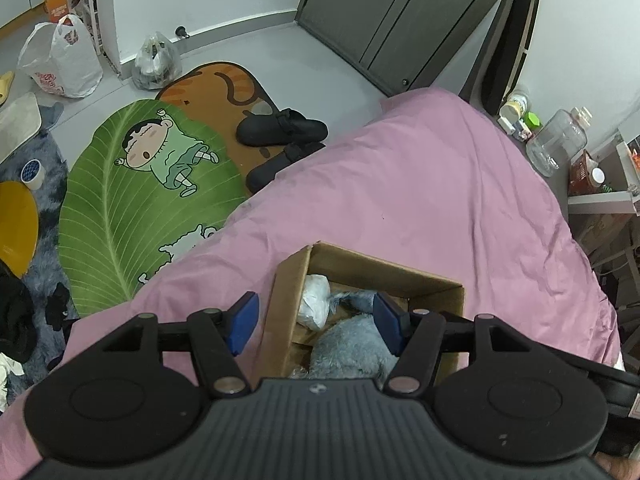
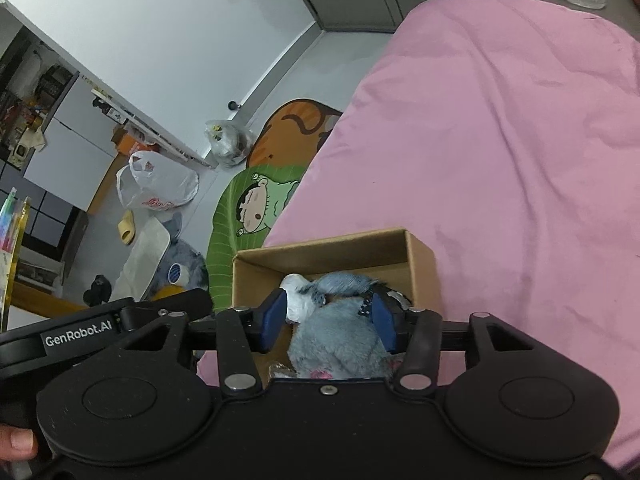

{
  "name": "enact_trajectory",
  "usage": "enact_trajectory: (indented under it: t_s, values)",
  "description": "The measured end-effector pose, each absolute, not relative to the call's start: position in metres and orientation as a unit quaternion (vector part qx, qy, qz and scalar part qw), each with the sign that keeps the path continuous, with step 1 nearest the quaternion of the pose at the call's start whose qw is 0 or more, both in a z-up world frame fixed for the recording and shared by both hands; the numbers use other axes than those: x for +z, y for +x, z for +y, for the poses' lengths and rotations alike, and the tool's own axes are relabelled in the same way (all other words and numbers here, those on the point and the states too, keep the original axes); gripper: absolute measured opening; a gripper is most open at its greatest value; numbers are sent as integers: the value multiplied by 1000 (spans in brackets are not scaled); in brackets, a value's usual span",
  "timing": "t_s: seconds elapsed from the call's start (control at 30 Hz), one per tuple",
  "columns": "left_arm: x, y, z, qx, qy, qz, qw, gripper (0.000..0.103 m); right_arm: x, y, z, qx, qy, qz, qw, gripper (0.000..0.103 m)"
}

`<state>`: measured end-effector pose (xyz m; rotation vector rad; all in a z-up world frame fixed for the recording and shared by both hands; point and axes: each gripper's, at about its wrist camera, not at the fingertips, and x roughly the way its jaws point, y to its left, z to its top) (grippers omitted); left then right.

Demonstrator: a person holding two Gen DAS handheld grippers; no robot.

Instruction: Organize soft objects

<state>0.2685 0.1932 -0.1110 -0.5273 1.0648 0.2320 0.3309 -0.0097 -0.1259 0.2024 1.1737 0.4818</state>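
Note:
A brown cardboard box sits open on the pink bed cover. Inside it lie a grey-blue plush toy and a white soft bundle. My left gripper is open above the box's left wall, one pad outside, one over the plush. In the right wrist view the box holds the plush, and my right gripper stands with its blue pads on either side of the plush's body; whether they press it I cannot tell. The white bundle lies behind.
Beside the bed lie a green leaf-shaped rug, an orange cat rug and black slippers. Plastic bags stand by the wall. Bottles and a clear jar crowd the bedside. A grey wardrobe stands behind.

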Motion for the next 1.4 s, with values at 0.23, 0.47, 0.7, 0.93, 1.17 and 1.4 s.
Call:
enact_trajectory:
  t_s: [0.23,0.47,0.7,0.93,1.17,1.4]
  values:
    - [-101,249,196,111,-253,489,827,62,-115,317,-10,222,80,536,811,56]
    - [-87,231,190,108,-247,483,833,77,-99,297,-14,222,61,518,824,64]
    - [-78,211,177,101,-243,479,837,86,-85,276,-28,217,49,495,840,82]
    - [-65,192,163,101,-232,466,848,92,-70,259,-49,199,56,476,855,101]
    - [-49,175,144,96,-224,449,860,103,-58,243,-73,189,60,466,862,103]
    - [-34,155,124,96,-212,432,871,103,-44,222,-94,188,55,454,869,103]
